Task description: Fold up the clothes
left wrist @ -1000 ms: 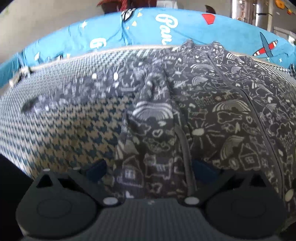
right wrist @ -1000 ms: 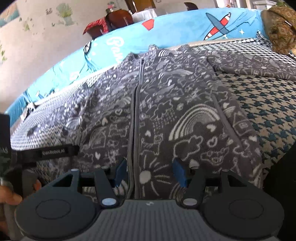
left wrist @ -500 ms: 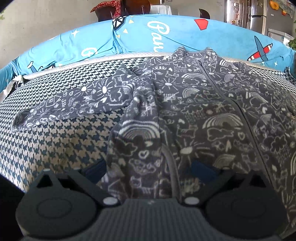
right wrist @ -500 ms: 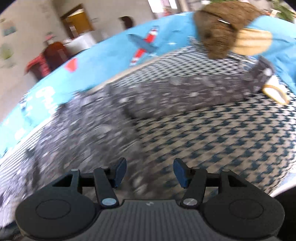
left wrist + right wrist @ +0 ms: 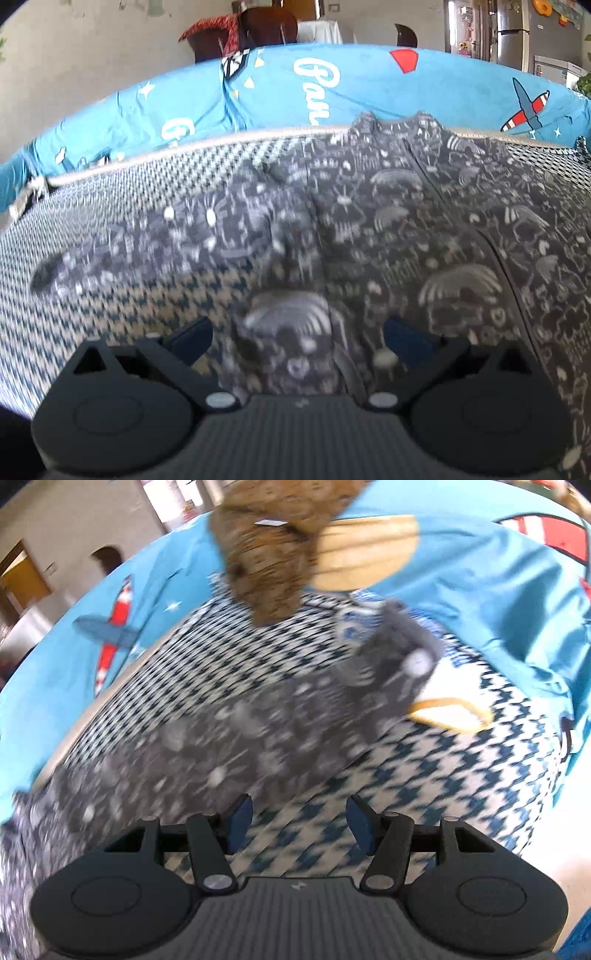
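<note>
Swung away from the zip front, the right hand-held gripper (image 5: 299,821) is now held spread and empty over the houndstooth bed cover (image 5: 424,794), below the jacket's sleeve (image 5: 280,723). Jacket (image 5: 424,240) fabric is bunched between the left hand-held gripper (image 5: 297,338) jaws; whether it is pinched cannot be told.

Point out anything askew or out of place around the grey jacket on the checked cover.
The grey jacket lies unevenly: near the left gripper its side is bunched into a ridge. A brown furry thing sits at the checked cover's far edge, near the right sleeve cuff.
</note>
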{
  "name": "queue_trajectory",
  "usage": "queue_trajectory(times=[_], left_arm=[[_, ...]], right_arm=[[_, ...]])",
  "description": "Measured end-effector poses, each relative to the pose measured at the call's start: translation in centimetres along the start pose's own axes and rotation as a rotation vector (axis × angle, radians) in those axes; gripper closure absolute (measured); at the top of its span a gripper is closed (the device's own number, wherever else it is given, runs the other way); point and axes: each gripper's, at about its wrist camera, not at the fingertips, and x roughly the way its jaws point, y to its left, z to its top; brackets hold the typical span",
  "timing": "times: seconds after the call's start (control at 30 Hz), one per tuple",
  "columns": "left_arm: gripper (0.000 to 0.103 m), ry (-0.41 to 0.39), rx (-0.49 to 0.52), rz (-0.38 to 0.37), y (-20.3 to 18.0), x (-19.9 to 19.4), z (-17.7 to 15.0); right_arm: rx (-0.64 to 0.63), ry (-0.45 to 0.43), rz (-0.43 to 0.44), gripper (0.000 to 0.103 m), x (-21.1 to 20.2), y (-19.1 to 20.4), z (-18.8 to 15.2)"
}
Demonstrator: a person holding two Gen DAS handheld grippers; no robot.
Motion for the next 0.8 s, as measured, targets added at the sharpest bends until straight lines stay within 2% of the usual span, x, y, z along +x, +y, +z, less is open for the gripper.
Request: queue_trajectory(times=[0.2, 0.37, 0.43, 0.6, 0.67, 0.8], left_arm=[[0.0, -0.001, 0.006, -0.051, 0.4, 0.9, 2.1], [0.0, 0.034, -0.074, -0.094, 1.0, 1.9, 2.0], [0.0, 0.053, -0.106, -0.11, 1.3, 2.3, 1.8], [0.0, 0.049, -0.105, -0.115, 1.1, 2.2, 1.5], [0.0, 0.042, -0.1, -0.115, 1.0, 2.1, 1.4], [0.0, 0.05, -0.101, -0.111, 0.9, 2.2, 1.3]], right_arm=[[0.084, 0.0, 0.047, 0.046, 0.5, -3.2, 1.6], [0.099, -0.023, 0.125, 0.046, 1.5, -4.3, 3.3], [0.112, -0.026, 0.129, 0.049, 2.2, -4.4, 3.8], [0.106, -0.056, 0.122, 0.088, 3.0, -3.7, 4.1], [0.099, -0.07, 0.106, 0.092, 3.3, -3.4, 4.2], [0.054, -0.114, 0.098, 0.094, 2.9, -2.3, 4.2]])
